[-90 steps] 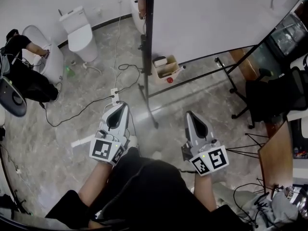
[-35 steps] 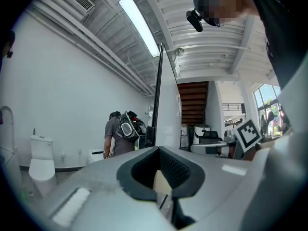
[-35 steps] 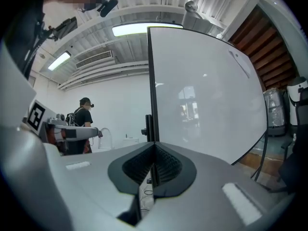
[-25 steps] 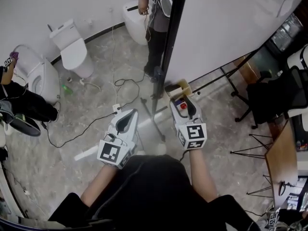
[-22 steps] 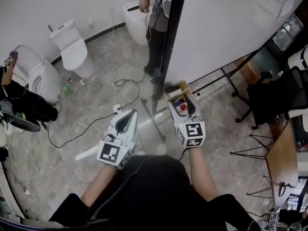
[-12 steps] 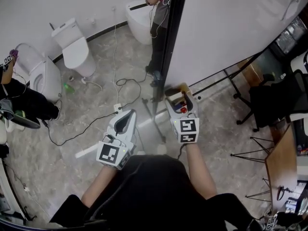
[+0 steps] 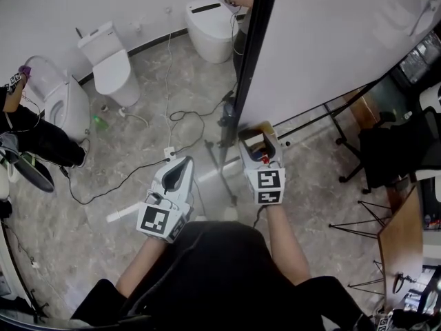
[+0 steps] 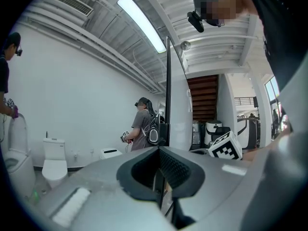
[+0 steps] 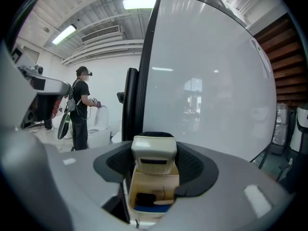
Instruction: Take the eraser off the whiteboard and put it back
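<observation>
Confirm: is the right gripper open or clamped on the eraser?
Clamping: the right gripper is closing its jaws, eraser between them, pads against its sides.

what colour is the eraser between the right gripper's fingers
Off-white eraser with a dark band, clearest in the right gripper view.

**Clearance at the whiteboard's edge**
Ahead of my right gripper (image 7: 255,138), whose jaws are closing on the eraser (image 9: 154,155) that fills the gap between them, the whiteboard (image 7: 331,40) and its black post (image 7: 251,54) bar the way. A cardboard box (image 9: 154,184) sits just below. To the right, stand legs (image 7: 324,119) and an office chair (image 7: 400,147) crowd the floor. My left gripper (image 7: 185,158) faces open floor crossed by cables (image 7: 180,119), with a toilet (image 7: 110,61) well beyond.
</observation>
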Demonstrator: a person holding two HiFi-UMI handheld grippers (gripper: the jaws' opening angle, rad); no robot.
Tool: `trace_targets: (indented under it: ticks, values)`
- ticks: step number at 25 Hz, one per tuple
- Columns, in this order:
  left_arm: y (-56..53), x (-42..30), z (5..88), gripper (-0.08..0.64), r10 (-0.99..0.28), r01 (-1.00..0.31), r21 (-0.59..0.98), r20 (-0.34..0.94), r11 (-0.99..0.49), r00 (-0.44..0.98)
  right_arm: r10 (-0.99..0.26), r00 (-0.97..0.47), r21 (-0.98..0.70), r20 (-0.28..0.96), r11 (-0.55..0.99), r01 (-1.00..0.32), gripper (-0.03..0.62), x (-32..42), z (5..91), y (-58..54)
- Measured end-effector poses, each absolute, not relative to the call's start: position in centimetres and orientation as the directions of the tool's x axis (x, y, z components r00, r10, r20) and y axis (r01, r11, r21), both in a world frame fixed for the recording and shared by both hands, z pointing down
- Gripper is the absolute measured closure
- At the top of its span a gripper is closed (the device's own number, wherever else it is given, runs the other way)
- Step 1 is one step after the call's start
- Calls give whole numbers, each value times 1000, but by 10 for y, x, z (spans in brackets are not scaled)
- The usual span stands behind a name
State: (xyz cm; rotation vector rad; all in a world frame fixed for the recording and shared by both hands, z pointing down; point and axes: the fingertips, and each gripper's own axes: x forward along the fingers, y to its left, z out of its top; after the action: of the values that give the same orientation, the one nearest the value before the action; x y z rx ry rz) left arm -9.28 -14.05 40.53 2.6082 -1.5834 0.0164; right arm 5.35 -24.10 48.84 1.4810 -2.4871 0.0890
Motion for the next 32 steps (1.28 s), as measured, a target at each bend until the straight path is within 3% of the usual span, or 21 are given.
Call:
trace_targets:
  ticks: [27,32]
  values:
    - [-135,-72,402,557,-831,-832,12,35,-555,555,-897,-438,65,65,442,-895,324,82,417,-199]
    - [-136,-65,395,557,-830,-830,62,28,-555,557,-907,-421,47,4,420,-906,324,98,388,-180]
